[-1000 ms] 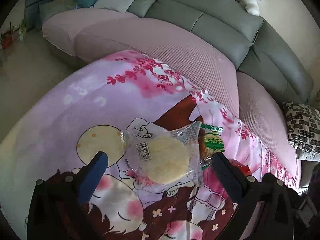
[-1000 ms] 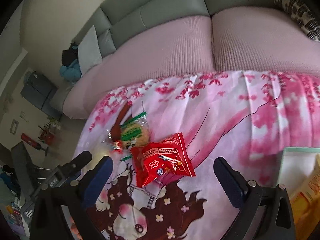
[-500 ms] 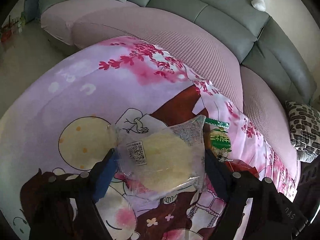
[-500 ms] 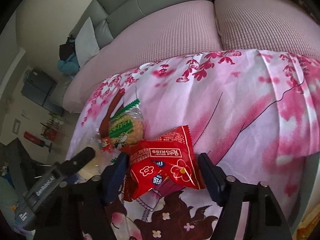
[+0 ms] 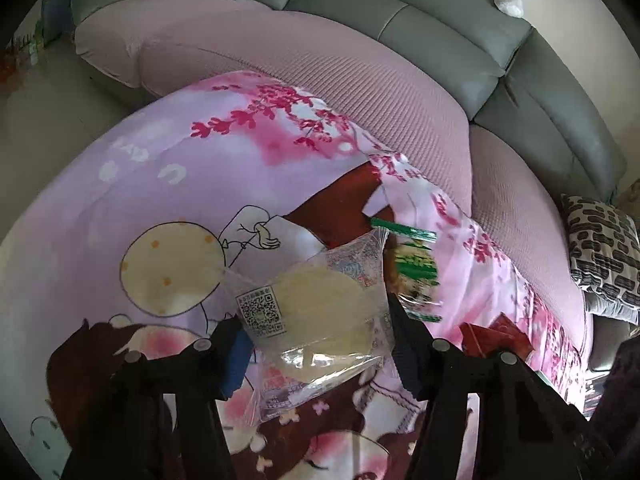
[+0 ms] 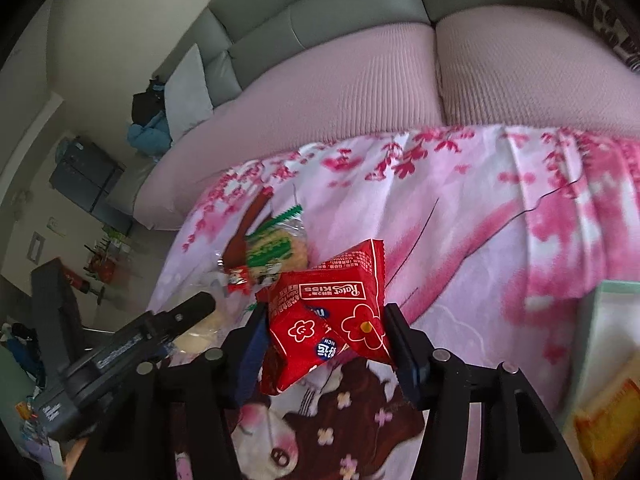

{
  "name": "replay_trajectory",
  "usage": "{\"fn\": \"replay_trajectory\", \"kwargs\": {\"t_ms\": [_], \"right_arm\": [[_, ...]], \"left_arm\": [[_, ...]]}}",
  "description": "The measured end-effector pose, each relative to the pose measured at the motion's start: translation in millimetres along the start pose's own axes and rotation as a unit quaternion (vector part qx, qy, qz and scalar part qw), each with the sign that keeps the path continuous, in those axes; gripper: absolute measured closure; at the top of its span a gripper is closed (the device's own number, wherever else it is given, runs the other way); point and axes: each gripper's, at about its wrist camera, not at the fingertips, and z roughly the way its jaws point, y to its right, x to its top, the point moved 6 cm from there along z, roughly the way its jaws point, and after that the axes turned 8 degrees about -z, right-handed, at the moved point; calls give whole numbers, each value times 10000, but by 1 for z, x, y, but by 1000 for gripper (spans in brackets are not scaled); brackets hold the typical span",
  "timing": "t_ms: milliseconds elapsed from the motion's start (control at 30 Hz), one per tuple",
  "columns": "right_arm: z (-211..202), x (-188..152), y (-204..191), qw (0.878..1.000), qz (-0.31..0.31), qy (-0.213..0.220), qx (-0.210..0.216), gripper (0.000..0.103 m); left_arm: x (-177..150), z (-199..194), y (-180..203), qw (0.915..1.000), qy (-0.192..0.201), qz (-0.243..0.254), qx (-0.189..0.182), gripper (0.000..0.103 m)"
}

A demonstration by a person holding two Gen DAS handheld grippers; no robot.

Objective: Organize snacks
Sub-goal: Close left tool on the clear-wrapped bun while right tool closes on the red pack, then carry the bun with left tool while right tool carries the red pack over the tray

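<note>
— What has the left gripper [image 5: 316,334] got?
— Its two fingers are pressed against the sides of a clear-wrapped round rice cracker [image 5: 320,312], a pale disc in a see-through packet with a QR code label on its left part. The packet sits over the pink cartoon-print blanket [image 5: 168,184]; whether it is lifted off the cloth I cannot tell from this angle.

— And the right gripper [image 6: 324,334]?
— Clamped narrow on a red snack packet [image 6: 332,312] with white flower drawings and upside-down lettering. The packet is creased between the fingers and tilts up toward the sofa.

— Anything else nearby?
— A green-striped cracker packet [image 6: 276,246] lies on the blanket just behind the red one, and in the left wrist view it shows just right of the clear packet. A pale green box [image 6: 612,320] stands at the right edge of the right wrist view, with an orange packet [image 6: 612,428] below it. Behind the blanket runs the pink sofa seat [image 6: 400,88].
</note>
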Motion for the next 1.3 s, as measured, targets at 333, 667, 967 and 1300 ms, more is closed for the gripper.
{"fn": "replay_trajectory", "kwargs": {"t_ms": [333,667,967,1300], "right_arm": [[-82,-21,-7,9977,-147,383,-540,44],[-153,-58,22,9918,212,729,-1024,44],[-207,-78,57,9806,733,1172,-1388,44],[-242,-84,110,9671,1240,1463,-1672,44]], "left_arm": [[-10,-63,38,9977,392,512,-212,41],[-49,-108,81,9888,625,1295,-411,41],[-92,-125,119,9775,581,1918,-663,41],[-127,-109,159,9650,388,2507,-664,41]]}}
